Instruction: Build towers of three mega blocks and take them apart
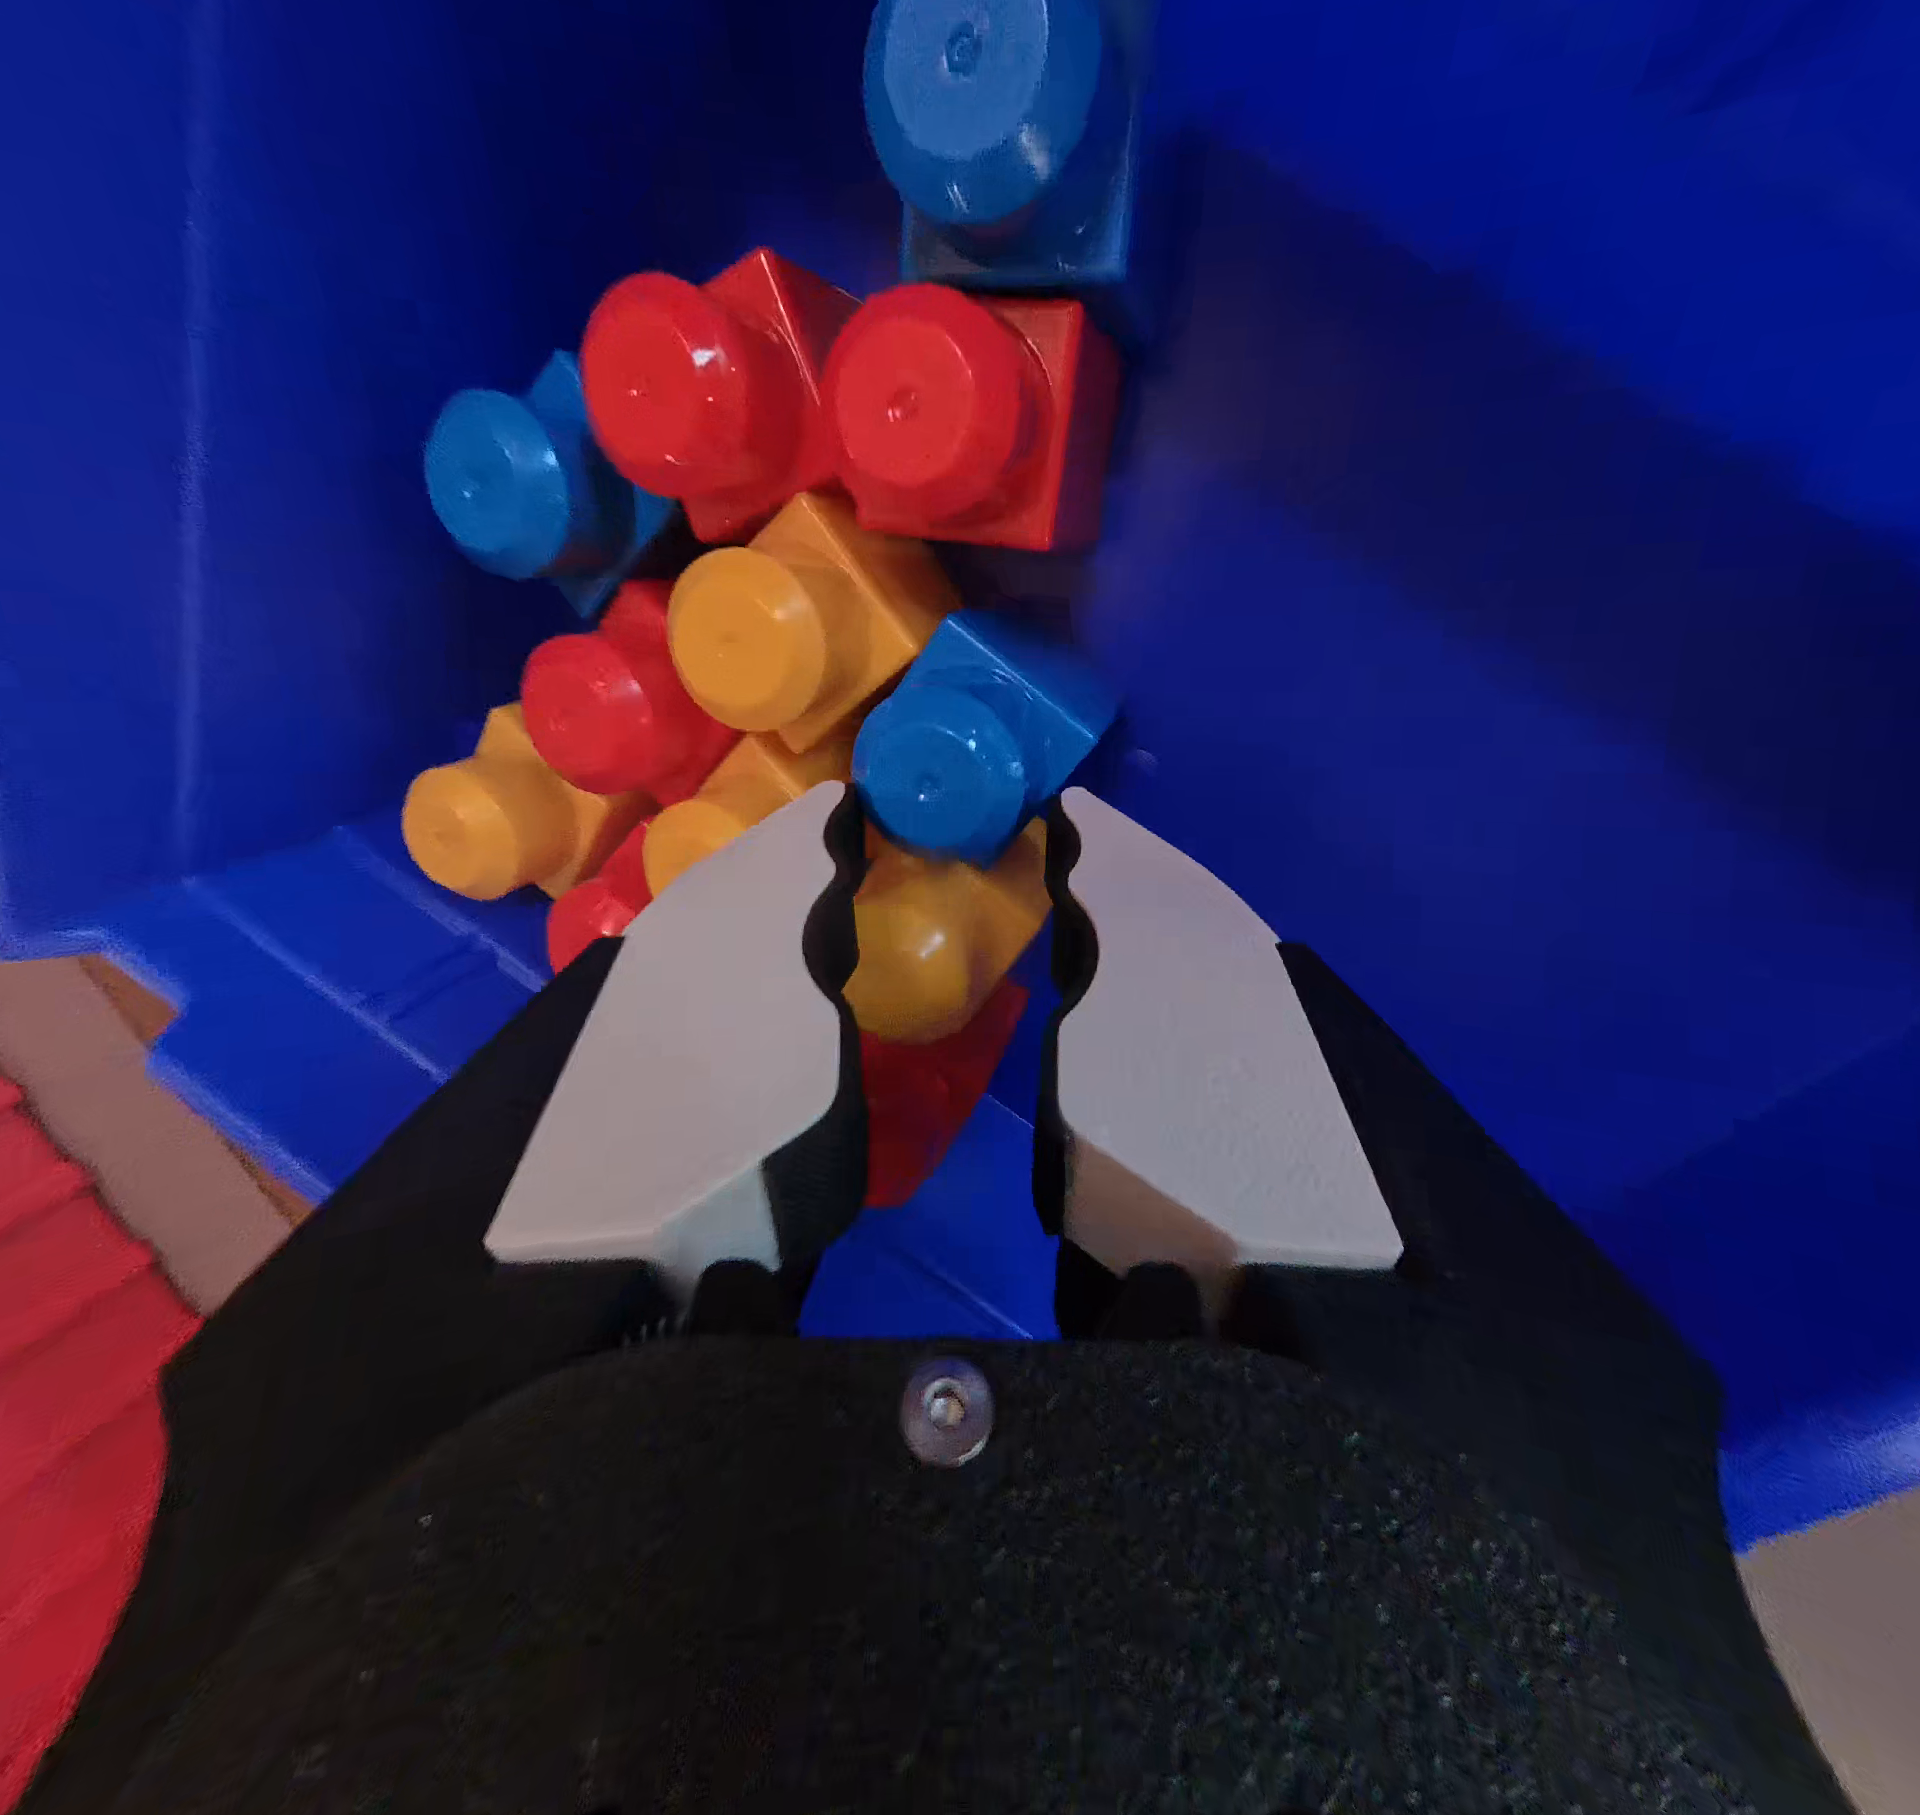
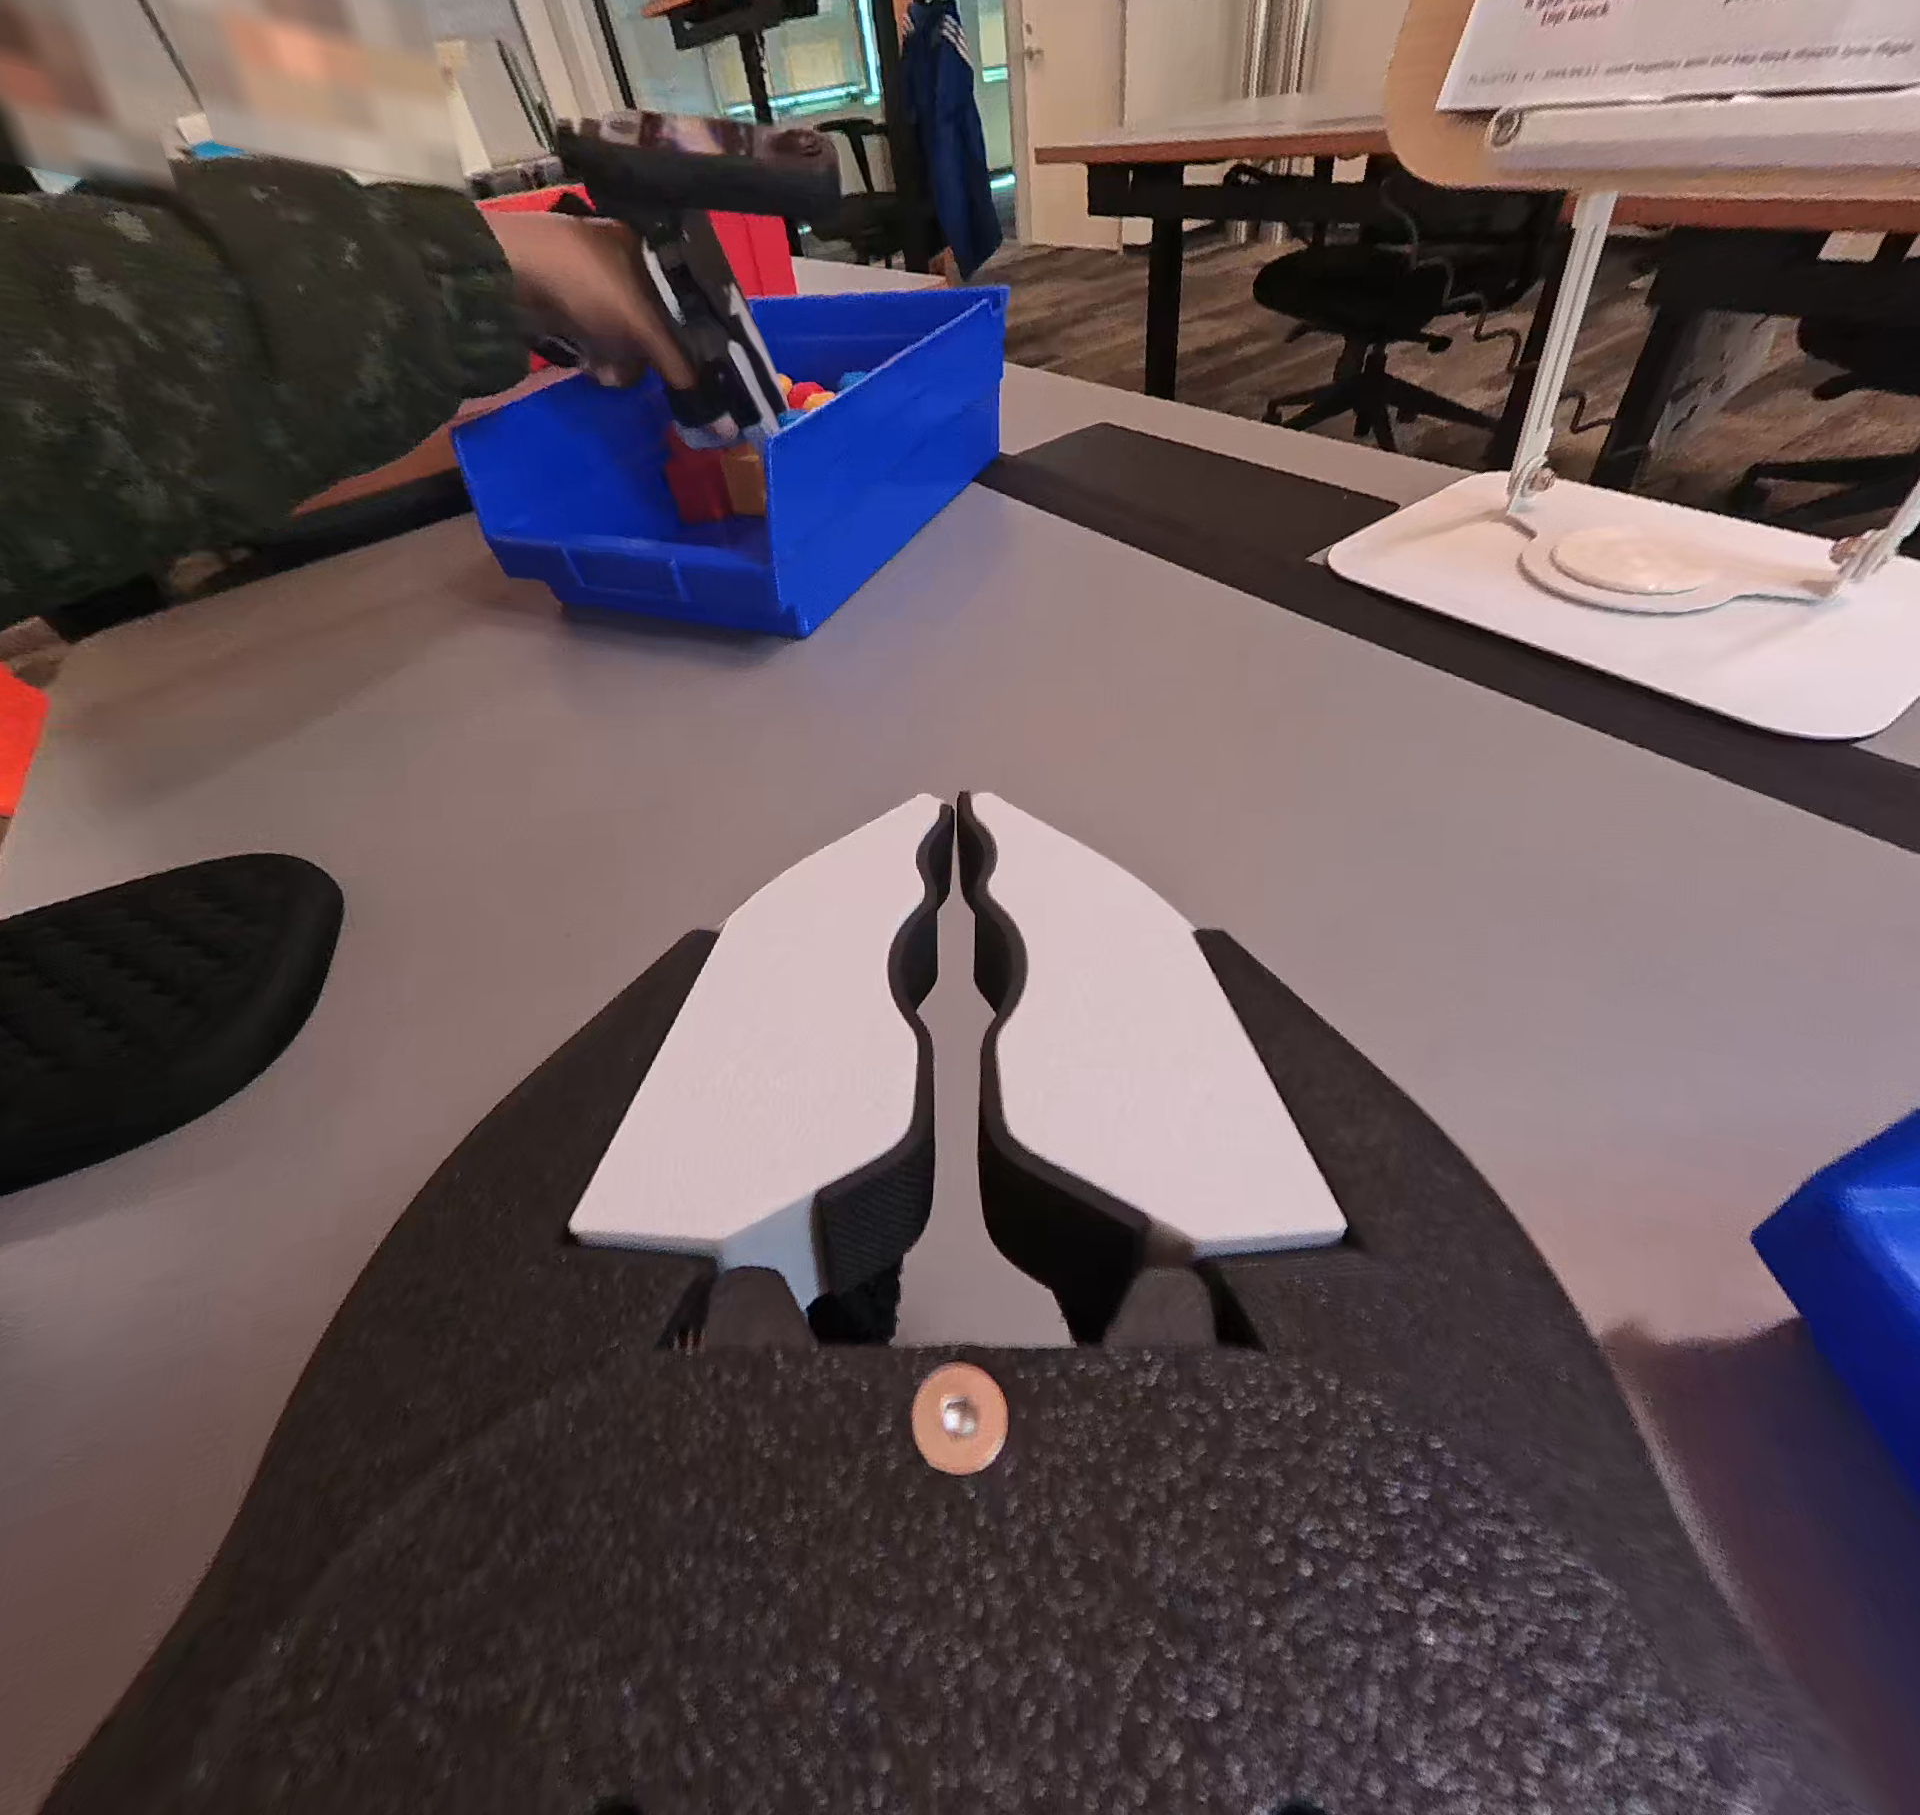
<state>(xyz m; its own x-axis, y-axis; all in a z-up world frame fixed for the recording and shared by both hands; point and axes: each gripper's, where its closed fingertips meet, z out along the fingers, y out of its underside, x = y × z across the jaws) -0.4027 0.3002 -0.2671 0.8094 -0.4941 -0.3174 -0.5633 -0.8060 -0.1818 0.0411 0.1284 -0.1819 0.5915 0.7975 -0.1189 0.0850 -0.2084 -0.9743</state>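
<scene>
Both views were evenly and brightly lit. Small glare spots marked the block studs (image 1: 707,394) at centre frame. Motion blur softened the blue bin (image 1: 1455,622). Wide-angle distortion curved the bench (image 2: 1143,685) towards the frame edges; the background was soft.

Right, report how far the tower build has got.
Done: nothing; the grey table shows no stacked tower. In hand: the left gripper, open, reaches into the blue plastic bin towards a blue single-stud block. The right gripper is shut, empty. Left: everything.
</scene>
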